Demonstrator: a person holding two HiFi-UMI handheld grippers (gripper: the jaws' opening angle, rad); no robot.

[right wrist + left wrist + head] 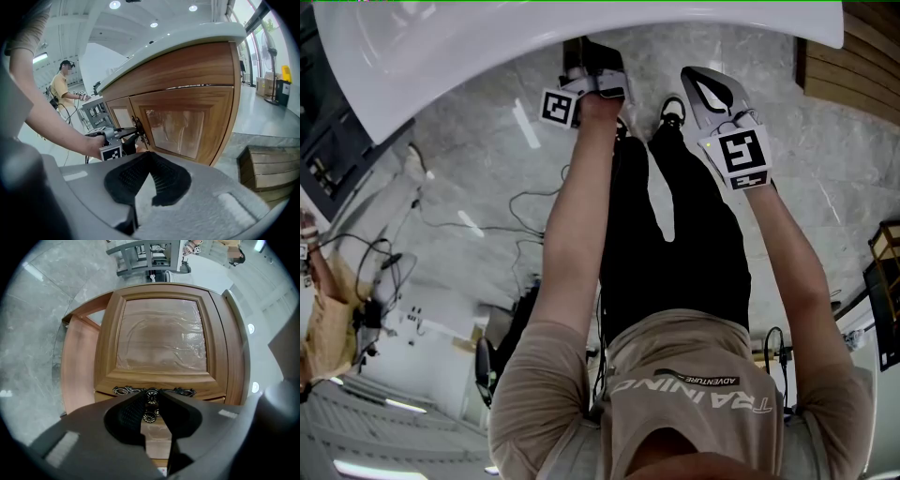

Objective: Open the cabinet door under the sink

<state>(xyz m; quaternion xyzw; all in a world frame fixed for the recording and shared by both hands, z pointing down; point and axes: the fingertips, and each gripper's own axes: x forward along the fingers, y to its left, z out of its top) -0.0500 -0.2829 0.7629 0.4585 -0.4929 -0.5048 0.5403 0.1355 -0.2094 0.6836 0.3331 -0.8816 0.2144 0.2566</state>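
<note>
Left gripper (152, 401) is clamped on the dark ornate metal knob (151, 395) at lower centre of the brown wooden cabinet door (161, 338) beneath the white worktop (187, 40), probably set to pull. Right gripper (148, 157), closed and empty, waits beside it, seemingly clear of the swing.

My grey left gripper (151, 395) is clamped on the ornate dark metal handle (149, 416). To its right, my grey right gripper (149, 154) hangs with jaws together, empty. Both bare forearms (581, 216) reach forward.

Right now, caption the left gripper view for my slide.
Left tongs clamp the ornate metal handle of the film-wrapped wooden cabinet door.
</note>
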